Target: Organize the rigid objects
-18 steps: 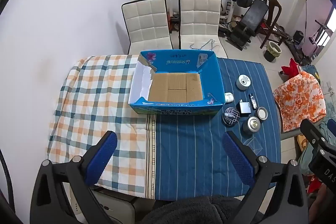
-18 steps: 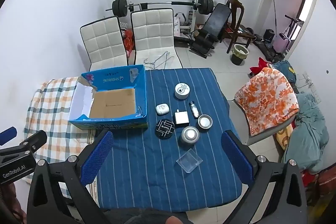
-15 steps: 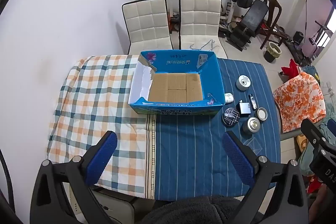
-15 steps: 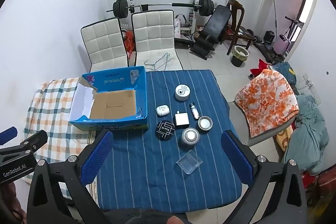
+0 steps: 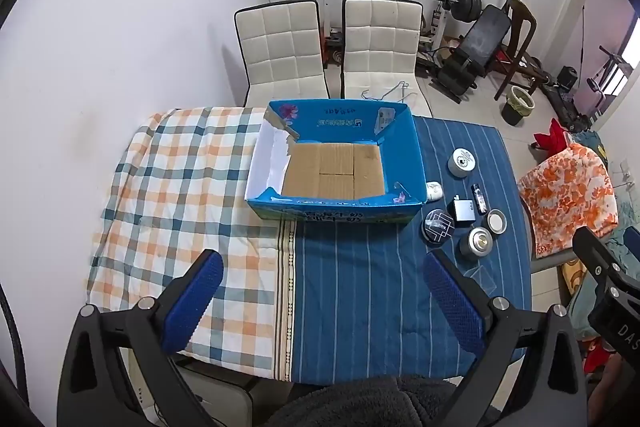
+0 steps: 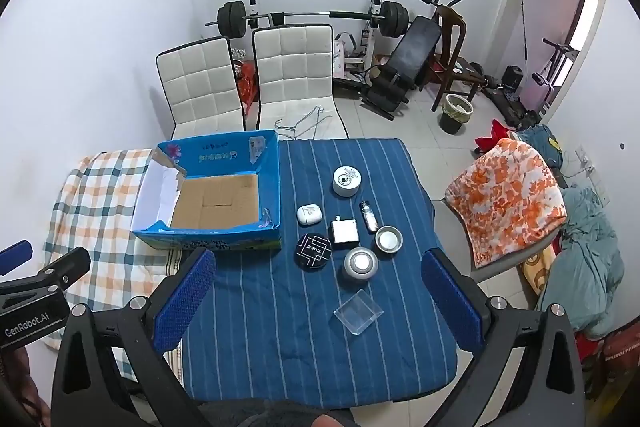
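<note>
An empty blue cardboard box (image 5: 404, 163) (image 6: 224, 241) stands open on the table. To its right lie several small items: a white round tin (image 6: 346, 180), a white earbud case (image 6: 309, 214), a white charger (image 6: 344, 231), a small bottle (image 6: 368, 215), a black round tin (image 6: 313, 250), a silver round tin (image 6: 360, 263), a small metal dish (image 6: 388, 238) and a clear plastic box (image 6: 358, 311). My left gripper (image 5: 320, 291) is open and empty, high above the table's front. My right gripper (image 6: 318, 287) is open and empty, above the items.
The table carries a plaid cloth (image 5: 180, 195) on the left and a blue striped cloth (image 6: 288, 327) on the right. Two white chairs (image 5: 332, 51) stand behind it. An orange floral covered chair (image 6: 508, 195) stands at the right. Gym gear lines the back wall.
The right gripper's view has shifted slightly, with the table items a little higher in frame. The left gripper has barely moved. Both stay open.
</note>
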The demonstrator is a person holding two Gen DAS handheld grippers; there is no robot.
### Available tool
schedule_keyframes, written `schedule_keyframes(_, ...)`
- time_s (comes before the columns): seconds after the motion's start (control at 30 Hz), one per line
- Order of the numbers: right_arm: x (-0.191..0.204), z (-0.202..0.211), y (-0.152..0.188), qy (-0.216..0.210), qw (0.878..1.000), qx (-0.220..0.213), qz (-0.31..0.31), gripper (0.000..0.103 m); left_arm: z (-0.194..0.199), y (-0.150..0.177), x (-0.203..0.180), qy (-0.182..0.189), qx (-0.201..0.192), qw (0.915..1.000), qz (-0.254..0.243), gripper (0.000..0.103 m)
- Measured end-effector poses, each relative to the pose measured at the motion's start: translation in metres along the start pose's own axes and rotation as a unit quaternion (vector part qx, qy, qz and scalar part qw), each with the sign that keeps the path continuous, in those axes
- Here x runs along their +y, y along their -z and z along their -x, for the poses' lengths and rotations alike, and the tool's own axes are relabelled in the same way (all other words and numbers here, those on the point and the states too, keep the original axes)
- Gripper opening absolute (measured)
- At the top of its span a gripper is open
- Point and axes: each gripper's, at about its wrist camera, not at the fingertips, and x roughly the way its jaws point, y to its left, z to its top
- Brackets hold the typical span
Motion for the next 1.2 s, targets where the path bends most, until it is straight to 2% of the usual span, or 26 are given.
schedule_keyframes(0.57,0.024,0.007,-0.004,-0.002,1.000,-0.009,0.004,0.103,0.007,0.005,0.007,0.005,-0.007,0.9999,0.005,0.103)
schedule_keyframes(0.67,0.010,0.006,-0.001,-0.006,1.000,-0.011,0.002,0.103,0.007,0.005,0.007,0.004,-0.009,0.9999,0.006,0.103)
schedule_keyframes(1.2,0.010,0.003,-0.004,-0.004,1.000,-0.009,0.004,0.103,0.016,0.000,-0.004,0.004,-0.014,0.9998,0.009,0.103)
